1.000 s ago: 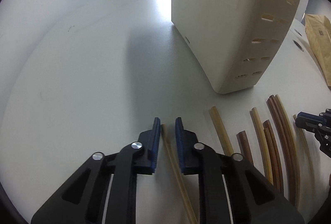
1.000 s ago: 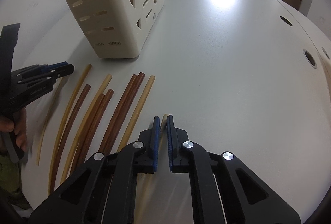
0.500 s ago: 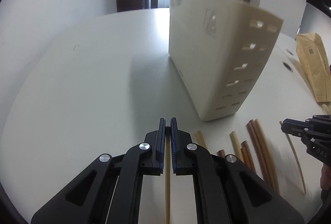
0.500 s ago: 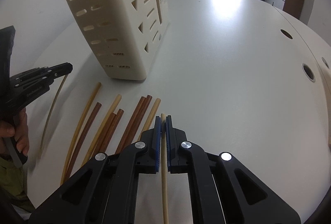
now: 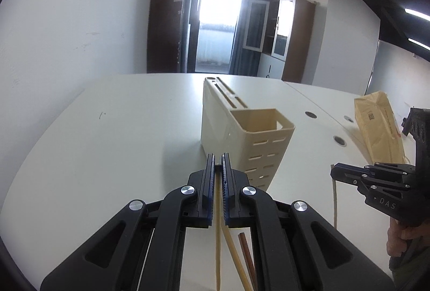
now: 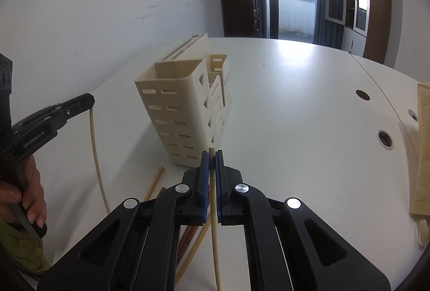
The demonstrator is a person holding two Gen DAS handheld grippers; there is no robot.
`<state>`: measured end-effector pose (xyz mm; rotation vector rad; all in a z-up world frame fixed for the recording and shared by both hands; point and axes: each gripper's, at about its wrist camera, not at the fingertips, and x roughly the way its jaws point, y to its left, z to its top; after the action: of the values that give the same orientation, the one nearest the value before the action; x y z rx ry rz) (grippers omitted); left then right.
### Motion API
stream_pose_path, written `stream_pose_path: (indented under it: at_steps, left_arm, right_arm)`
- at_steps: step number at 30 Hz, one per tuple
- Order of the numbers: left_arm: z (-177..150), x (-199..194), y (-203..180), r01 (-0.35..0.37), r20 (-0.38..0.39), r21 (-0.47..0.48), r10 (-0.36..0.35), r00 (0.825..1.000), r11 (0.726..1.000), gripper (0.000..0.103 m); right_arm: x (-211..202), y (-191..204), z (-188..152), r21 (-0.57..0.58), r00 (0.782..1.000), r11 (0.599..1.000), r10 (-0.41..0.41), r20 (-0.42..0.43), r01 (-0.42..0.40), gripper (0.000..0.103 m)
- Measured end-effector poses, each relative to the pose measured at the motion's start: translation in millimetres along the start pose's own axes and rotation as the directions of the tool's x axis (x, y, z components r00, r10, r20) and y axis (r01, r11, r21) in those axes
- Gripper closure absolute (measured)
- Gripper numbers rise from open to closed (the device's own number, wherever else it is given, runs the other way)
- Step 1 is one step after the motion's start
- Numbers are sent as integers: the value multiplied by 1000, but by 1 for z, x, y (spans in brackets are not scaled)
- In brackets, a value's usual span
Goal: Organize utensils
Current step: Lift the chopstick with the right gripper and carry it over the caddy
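A cream utensil holder (image 5: 250, 135) with slotted walls stands on the white table (image 5: 121, 129); it also shows in the right wrist view (image 6: 185, 113). My left gripper (image 5: 218, 160) is shut on a pale chopstick (image 5: 217, 237) and holds it in the air, in front of the holder. It shows at the left of the right wrist view (image 6: 88, 101) with the chopstick (image 6: 95, 156) hanging down. My right gripper (image 6: 212, 156) is shut on another pale chopstick (image 6: 215, 237), also lifted. It shows at the right of the left wrist view (image 5: 336, 174).
Several light and dark brown chopsticks (image 6: 156, 183) lie on the table below the grippers, also in the left wrist view (image 5: 242, 258). A brown paper bag (image 5: 379, 129) lies at the right. Round cable holes (image 6: 384, 140) sit in the table.
Both grippers closed on a chopstick each and lifted them off the table. The views rose and tilted up, so the holder's open top now shows.
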<state>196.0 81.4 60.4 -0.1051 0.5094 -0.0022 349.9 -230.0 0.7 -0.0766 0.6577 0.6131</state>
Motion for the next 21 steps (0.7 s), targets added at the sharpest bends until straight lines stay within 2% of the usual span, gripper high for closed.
stream_pose_path:
  at_steps: [13,21]
  left_arm:
    - [35,-21,-15,15,87,41,-18,996,999,99]
    - [78,-44,-31,-11,205,83,-6,979,997,99]
  right_arm:
    - [-34,10,38,-19,988,1000,22,153,-19,98]
    - [-53,16,74,-31,967,998,55,248,-49,98]
